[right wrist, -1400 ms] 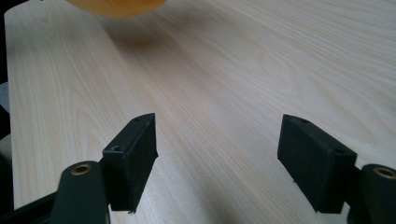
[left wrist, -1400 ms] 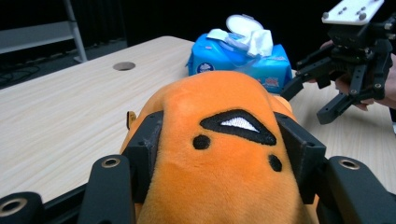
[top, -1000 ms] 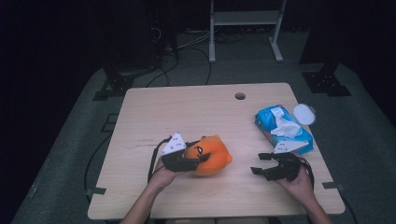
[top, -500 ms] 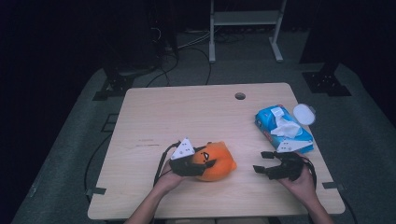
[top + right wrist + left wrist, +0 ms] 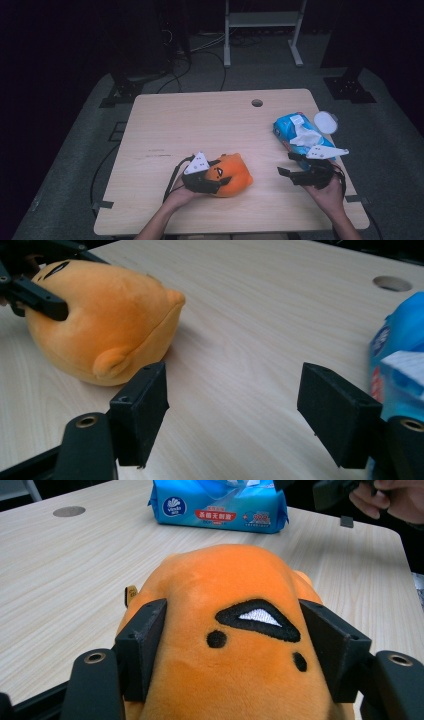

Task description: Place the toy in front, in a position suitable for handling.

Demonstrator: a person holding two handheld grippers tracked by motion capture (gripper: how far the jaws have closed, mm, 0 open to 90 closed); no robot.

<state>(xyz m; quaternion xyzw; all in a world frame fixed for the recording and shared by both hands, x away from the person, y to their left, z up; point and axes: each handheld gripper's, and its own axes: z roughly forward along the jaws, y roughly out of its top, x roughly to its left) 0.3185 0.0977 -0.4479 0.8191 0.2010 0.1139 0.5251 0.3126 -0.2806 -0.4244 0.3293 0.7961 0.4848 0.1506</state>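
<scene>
Your left tongs [image 5: 216, 181] are clamped on the orange plush toy [image 5: 231, 175], which lies on the worktop [image 5: 210, 125] toward its near edge. From above you see just a rounded orange lump with the black jaws across its near end. The left gripper view adds the detail: both jaws press into the plush on either side of its stitched face, a black triangular mark with a white centre and two black dots [image 5: 257, 617]. Beyond the toy in that view sits the blue pack of wet wipes [image 5: 220, 507], its printed label readable there.

Your right tongs [image 5: 290, 165] hang with jaws spread wide and nothing between them, held low over bare wood, well apart from the toy. The right gripper view shows the toy's side [image 5: 110, 325], with a small rounded fin near its lower edge, ahead and to the left of those tongs, and the wipes pack [image 5: 397, 360] just beside the right jaw. The high view alone shows a tissue sticking out of the pack's top and a white round lid [image 5: 325, 121] lying beyond the pack.
</scene>
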